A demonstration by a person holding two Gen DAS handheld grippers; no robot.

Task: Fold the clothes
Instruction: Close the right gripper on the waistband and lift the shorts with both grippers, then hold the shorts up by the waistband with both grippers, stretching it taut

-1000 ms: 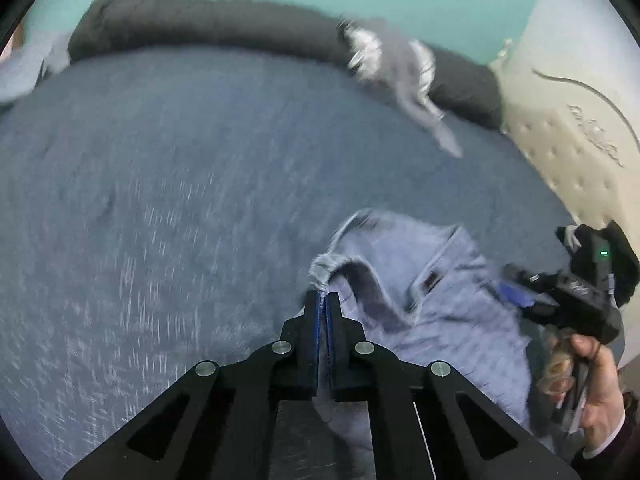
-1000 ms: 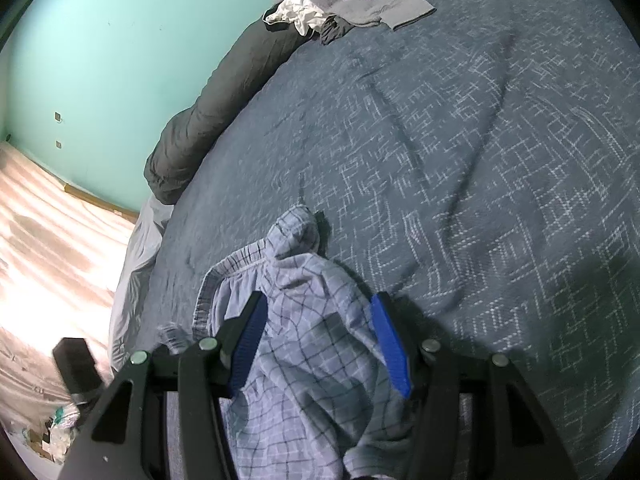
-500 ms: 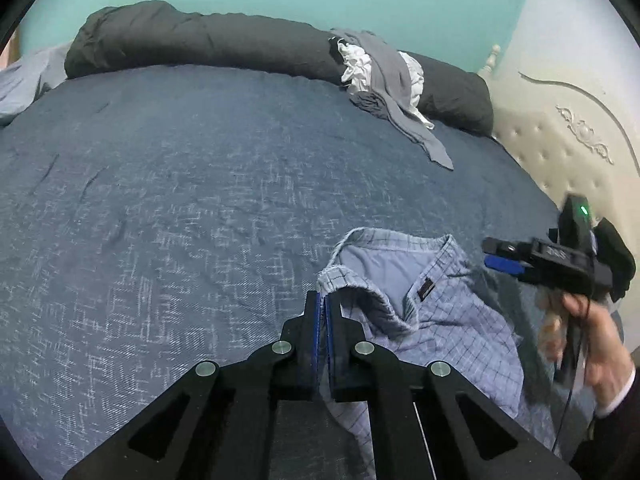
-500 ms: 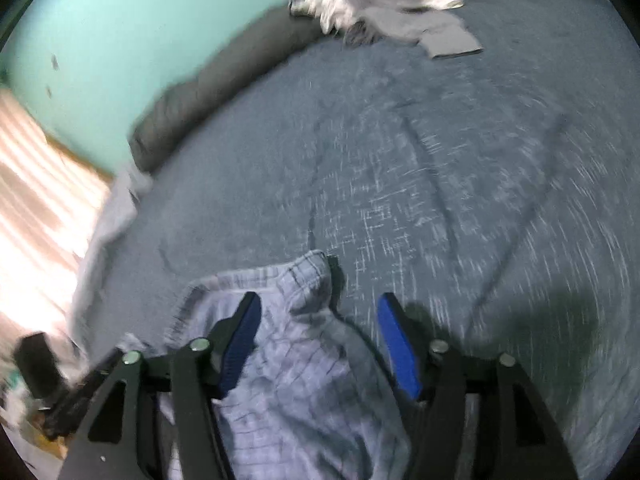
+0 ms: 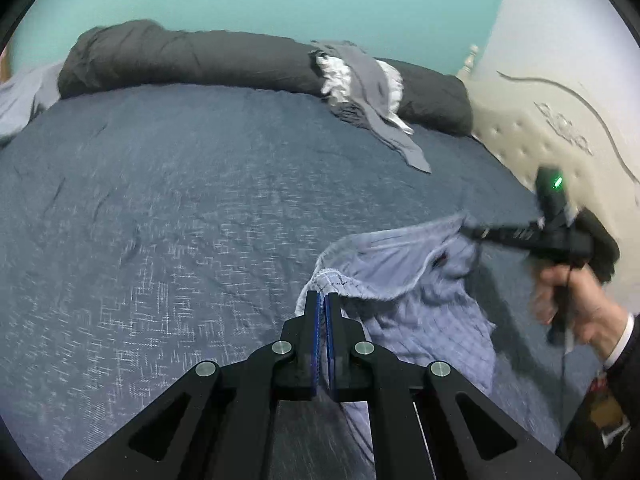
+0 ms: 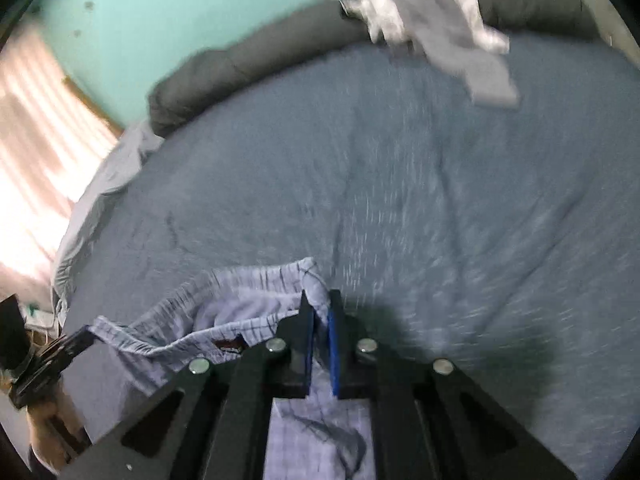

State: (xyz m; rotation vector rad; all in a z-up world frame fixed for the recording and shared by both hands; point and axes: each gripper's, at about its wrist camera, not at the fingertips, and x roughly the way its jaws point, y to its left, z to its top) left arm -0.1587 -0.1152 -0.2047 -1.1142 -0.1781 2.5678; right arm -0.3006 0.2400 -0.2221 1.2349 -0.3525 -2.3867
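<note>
A pair of light blue plaid shorts hangs by its waistband over the dark blue bed cover. My left gripper is shut on one end of the waistband. My right gripper is closing tight on the other end, with cloth pinched between its blue pads. The shorts stretch between the two, and the waist opening gapes. In the left wrist view the right gripper shows at the right, held by a hand. The left gripper appears at the lower left of the right wrist view.
A heap of grey and white clothes lies over a rolled dark grey duvet at the far edge of the bed. A cream tufted headboard stands to the right. A teal wall is behind.
The right jaws, open around the shorts before, have closed on the waistband. Both grippers have risen, lifting the waistband and stretching it between them.
</note>
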